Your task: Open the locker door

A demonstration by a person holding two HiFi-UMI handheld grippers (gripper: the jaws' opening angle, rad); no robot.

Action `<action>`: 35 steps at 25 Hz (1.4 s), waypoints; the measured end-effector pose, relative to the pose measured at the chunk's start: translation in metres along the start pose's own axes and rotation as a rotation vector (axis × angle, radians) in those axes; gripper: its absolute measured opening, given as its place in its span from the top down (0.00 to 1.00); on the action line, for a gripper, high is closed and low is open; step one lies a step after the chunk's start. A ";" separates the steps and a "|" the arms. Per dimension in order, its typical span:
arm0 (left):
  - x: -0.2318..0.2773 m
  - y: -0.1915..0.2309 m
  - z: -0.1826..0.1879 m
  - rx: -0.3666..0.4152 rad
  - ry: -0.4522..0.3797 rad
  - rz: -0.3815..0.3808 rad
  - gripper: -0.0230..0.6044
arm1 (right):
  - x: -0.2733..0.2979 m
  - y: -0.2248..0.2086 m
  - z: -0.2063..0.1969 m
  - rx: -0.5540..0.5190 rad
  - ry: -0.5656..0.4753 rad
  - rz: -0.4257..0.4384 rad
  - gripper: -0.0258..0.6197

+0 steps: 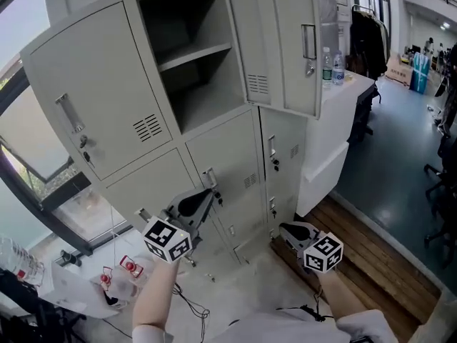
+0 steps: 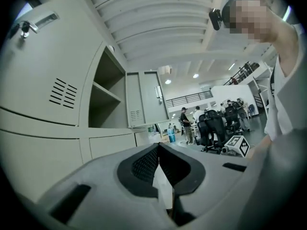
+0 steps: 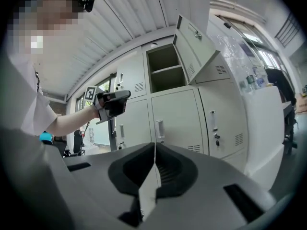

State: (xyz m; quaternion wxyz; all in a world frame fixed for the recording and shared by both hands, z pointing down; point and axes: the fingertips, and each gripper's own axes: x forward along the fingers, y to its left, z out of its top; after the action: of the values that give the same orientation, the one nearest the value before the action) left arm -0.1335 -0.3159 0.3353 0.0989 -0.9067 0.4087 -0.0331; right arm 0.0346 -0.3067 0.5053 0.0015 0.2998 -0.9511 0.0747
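The locker door (image 3: pixel 195 47), flat grey sheet metal with a slotted vent and a bar handle, stands swung open off the upper middle compartment, which has one shelf (image 1: pixel 194 54) inside. Your left gripper (image 2: pixel 159 146) has its black ribbed pads pressed together on nothing. Your right gripper (image 3: pixel 154 146) is the same, and neither touches the cabinet.
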 end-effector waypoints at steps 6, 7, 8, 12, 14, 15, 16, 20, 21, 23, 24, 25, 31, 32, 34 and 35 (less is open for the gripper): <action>-0.046 -0.002 -0.027 0.050 0.020 0.118 0.95 | 0.032 0.027 0.013 0.013 -0.041 0.051 0.94; -0.053 -0.002 -0.032 0.064 0.026 0.143 0.95 | 0.037 0.031 0.016 0.004 -0.048 0.055 0.94; -0.060 -0.001 -0.036 0.077 0.032 0.170 0.95 | 0.040 0.034 0.019 -0.004 -0.055 0.058 0.94; -0.089 -0.003 -0.054 0.084 0.034 0.265 0.95 | 0.052 0.046 0.025 -0.035 -0.076 0.056 0.94; -0.101 -0.003 -0.062 0.067 0.023 0.309 0.95 | 0.057 0.051 0.024 -0.040 -0.072 0.056 0.94; -0.106 -0.003 -0.067 0.062 0.020 0.331 0.95 | 0.060 0.053 0.022 -0.042 -0.070 0.054 0.94; -0.111 -0.003 -0.071 0.061 0.022 0.351 0.95 | 0.063 0.054 0.021 -0.046 -0.067 0.051 0.94; -0.125 0.003 -0.089 0.019 0.015 0.413 0.95 | 0.074 0.058 0.015 -0.063 -0.063 0.030 0.94; -0.128 0.005 -0.093 -0.011 0.006 0.426 0.95 | 0.076 0.060 0.014 -0.069 -0.066 0.027 0.94; -0.133 0.010 -0.101 -0.058 -0.002 0.452 0.95 | 0.078 0.063 0.012 -0.087 -0.073 0.025 0.94; -0.135 0.012 -0.104 -0.068 0.001 0.462 0.95 | 0.080 0.064 0.011 -0.094 -0.073 0.024 0.94; -0.136 0.013 -0.106 -0.072 0.004 0.469 0.95 | 0.082 0.066 0.010 -0.098 -0.070 0.023 0.94; -0.141 0.017 -0.117 -0.103 0.014 0.495 0.95 | 0.085 0.067 0.007 -0.093 -0.061 0.013 0.94; -0.142 0.018 -0.119 -0.111 0.017 0.497 0.95 | 0.085 0.067 0.008 -0.093 -0.063 0.009 0.94; -0.142 0.018 -0.123 -0.121 0.025 0.501 0.95 | 0.084 0.066 0.008 -0.090 -0.067 0.003 0.94; -0.143 0.018 -0.124 -0.123 0.028 0.503 0.95 | 0.084 0.066 0.008 -0.087 -0.068 0.001 0.94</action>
State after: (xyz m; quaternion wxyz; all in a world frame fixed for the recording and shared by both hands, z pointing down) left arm -0.2588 -0.2397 0.4556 0.0432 -0.7804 0.6237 0.0049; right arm -0.0717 -0.3028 0.4919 -0.0178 0.3012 -0.9531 0.0230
